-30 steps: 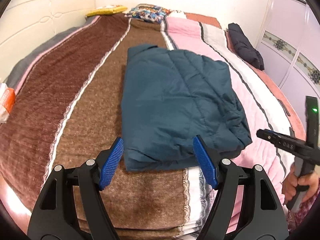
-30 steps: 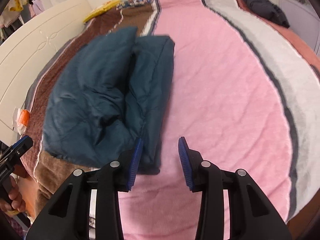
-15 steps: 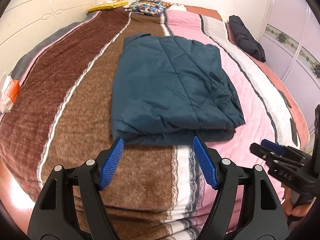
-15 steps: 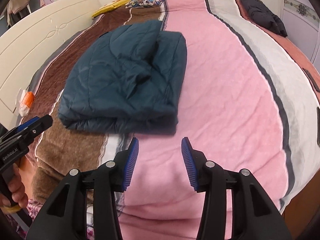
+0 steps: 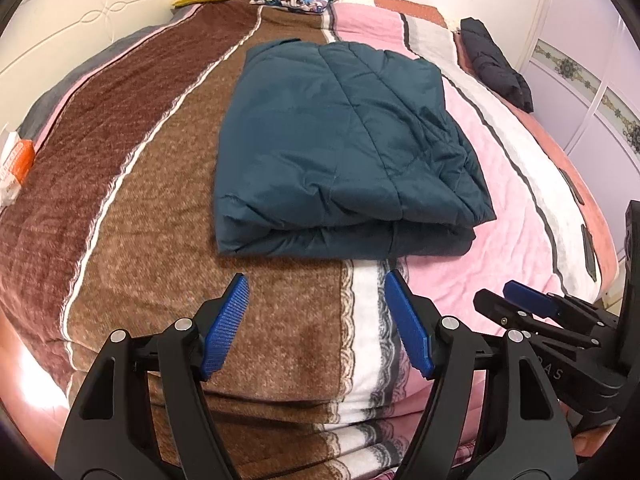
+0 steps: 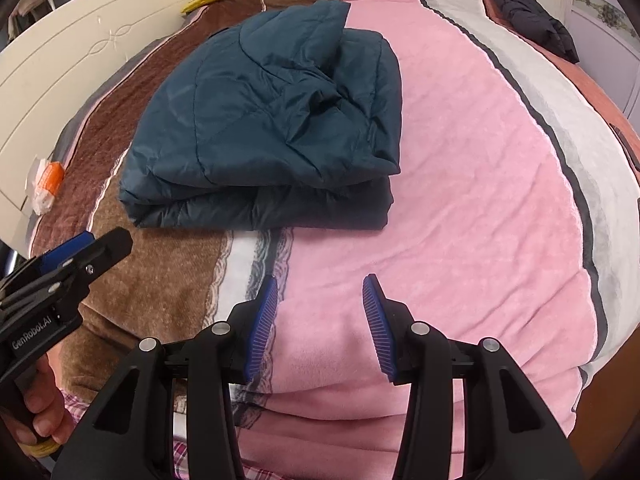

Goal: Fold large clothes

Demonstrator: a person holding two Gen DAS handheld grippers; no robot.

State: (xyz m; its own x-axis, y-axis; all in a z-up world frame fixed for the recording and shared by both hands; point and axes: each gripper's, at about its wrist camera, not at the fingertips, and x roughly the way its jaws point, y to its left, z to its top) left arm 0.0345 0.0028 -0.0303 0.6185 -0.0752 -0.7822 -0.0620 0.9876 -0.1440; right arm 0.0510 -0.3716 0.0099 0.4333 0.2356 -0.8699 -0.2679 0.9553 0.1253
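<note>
Both hand-held grippers, left (image 5: 316,322) and right (image 6: 320,322), backed off jacket (image 5: 340,148), jaws apart, empty; fold looks finished

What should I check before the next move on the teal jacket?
1. Teal jacket folded into a compact stack: ok.
2. Right side of the stack neat: not ok, rumpled layers.
3. Left gripper empty, jaws apart: ok.
4. Right gripper empty, jaws apart: ok.
5. Both grippers short of the jacket, over the blanket: ok.
6. Fold lined up underneath: cannot tell.
</note>
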